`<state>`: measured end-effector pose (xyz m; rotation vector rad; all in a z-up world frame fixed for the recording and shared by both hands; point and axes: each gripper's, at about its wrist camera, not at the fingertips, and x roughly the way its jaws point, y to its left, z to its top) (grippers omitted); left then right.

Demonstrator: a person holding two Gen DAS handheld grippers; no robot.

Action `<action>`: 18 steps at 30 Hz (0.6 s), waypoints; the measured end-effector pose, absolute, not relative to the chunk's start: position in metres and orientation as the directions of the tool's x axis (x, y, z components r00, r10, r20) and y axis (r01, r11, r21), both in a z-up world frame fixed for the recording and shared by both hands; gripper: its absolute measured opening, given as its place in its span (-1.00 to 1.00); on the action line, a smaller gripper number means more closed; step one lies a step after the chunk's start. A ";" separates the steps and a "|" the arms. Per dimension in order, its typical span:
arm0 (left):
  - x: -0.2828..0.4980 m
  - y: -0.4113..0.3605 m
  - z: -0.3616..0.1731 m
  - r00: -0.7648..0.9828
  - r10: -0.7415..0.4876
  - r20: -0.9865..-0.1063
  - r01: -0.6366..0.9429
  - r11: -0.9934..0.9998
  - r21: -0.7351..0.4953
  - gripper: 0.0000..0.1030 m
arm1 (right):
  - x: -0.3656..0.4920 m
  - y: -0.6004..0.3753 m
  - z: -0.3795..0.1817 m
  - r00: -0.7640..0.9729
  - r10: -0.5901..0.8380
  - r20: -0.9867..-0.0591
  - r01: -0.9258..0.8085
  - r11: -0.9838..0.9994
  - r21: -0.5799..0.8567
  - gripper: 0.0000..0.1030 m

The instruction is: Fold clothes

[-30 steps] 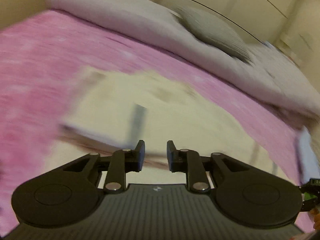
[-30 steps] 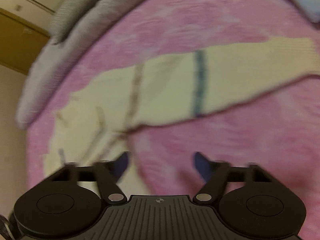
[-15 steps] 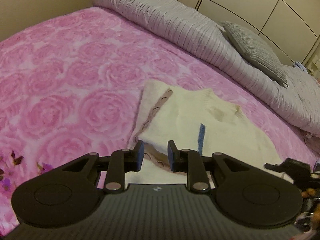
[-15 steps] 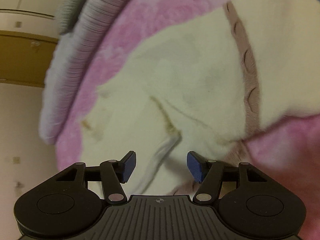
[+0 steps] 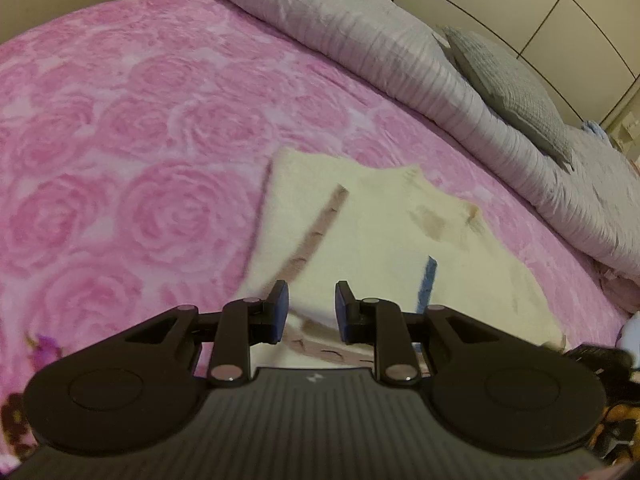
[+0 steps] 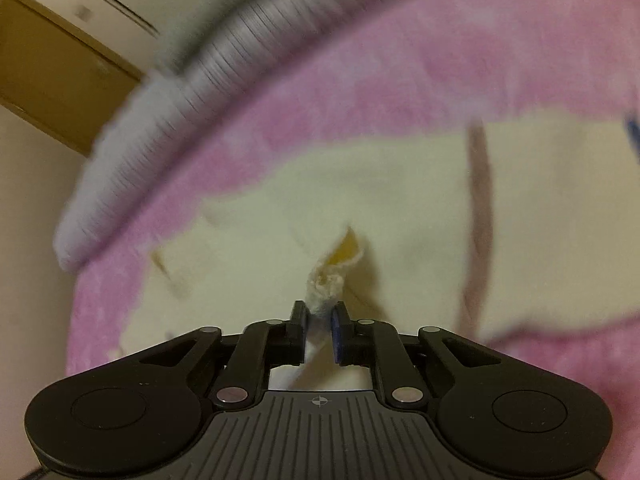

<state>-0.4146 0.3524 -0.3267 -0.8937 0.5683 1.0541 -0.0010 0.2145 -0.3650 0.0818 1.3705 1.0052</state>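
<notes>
A cream sweater (image 5: 372,240) with a brown patterned stripe and a blue stripe lies partly folded on the pink rose-print blanket (image 5: 140,160). My left gripper (image 5: 308,306) hovers over the sweater's near edge with its jaws a little apart and nothing between them. In the right wrist view the same sweater (image 6: 400,208) fills the middle. My right gripper (image 6: 320,320) is shut on a bunched bit of the sweater's cream fabric (image 6: 326,284), which rises into a small peak.
A grey ribbed duvet (image 5: 360,36) and a grey pillow (image 5: 508,84) lie along the far side of the bed. Wardrobe doors (image 5: 540,4) stand behind. The duvet (image 6: 168,128) also shows in the right wrist view, with a brown door (image 6: 52,68) beyond.
My right gripper has closed on a pinch of the sweater's fabric; half a second ago its jaws were wide apart. My left gripper has shifted a little over the sweater's near edge.
</notes>
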 end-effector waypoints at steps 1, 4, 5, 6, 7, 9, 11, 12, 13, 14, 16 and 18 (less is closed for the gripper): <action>-0.409 0.352 -0.326 0.412 0.490 -0.768 -0.911 0.218 -0.349 -0.63 | 0.002 0.216 -0.377 -0.169 0.589 -0.791 -0.520 0.628 0.579 -0.77; -0.393 0.349 -0.323 0.427 0.480 -0.767 -0.904 0.245 -0.349 -0.63 | 0.015 0.197 -0.376 -0.184 0.634 -0.751 -0.442 0.629 0.639 -0.74; -0.387 0.348 -0.323 0.429 0.473 -0.769 -0.903 0.255 -0.347 -0.63 | 0.020 0.187 -0.371 -0.173 0.653 -0.738 -0.428 0.625 0.653 -0.74; -0.382 0.346 -0.321 0.432 0.470 -0.770 -0.901 0.261 -0.346 -0.63 | 0.029 0.173 -0.367 -0.151 0.663 -0.733 -0.401 0.637 0.658 -0.74; -0.378 0.345 -0.320 0.434 0.467 -0.770 -0.900 0.266 -0.346 -0.63 | 0.038 0.160 -0.364 -0.128 0.672 -0.730 -0.373 0.649 0.663 -0.74; -0.369 0.342 -0.317 0.441 0.462 -0.770 -0.896 0.276 -0.347 -0.63 | 0.067 0.119 -0.368 -0.059 0.655 -0.753 -0.279 0.714 0.643 -0.74; -0.362 0.338 -0.313 0.450 0.460 -0.765 -0.891 0.287 -0.351 -0.63 | 0.098 0.076 -0.374 0.009 0.628 -0.779 -0.160 0.769 0.618 -0.73; -0.359 0.335 -0.312 0.452 0.459 -0.765 -0.890 0.292 -0.351 -0.63 | 0.114 0.051 -0.377 0.050 0.627 -0.777 -0.076 0.778 0.623 -0.73; -0.355 0.333 -0.311 0.454 0.457 -0.765 -0.889 0.297 -0.350 -0.63 | 0.127 0.028 -0.379 0.094 0.629 -0.772 0.003 0.775 0.632 -0.58; -0.352 0.331 -0.311 0.456 0.455 -0.765 -0.887 0.302 -0.349 -0.63 | 0.135 0.007 -0.377 0.142 0.627 -0.766 0.063 0.767 0.639 -0.04; -0.346 0.326 -0.310 0.459 0.449 -0.767 -0.885 0.312 -0.347 -0.63 | 0.152 -0.034 -0.375 0.238 0.611 -0.756 0.179 0.737 0.652 0.40; -0.341 0.322 -0.308 0.463 0.443 -0.767 -0.881 0.323 -0.345 -0.63 | 0.160 -0.054 -0.372 0.287 0.597 -0.749 0.203 0.726 0.656 0.40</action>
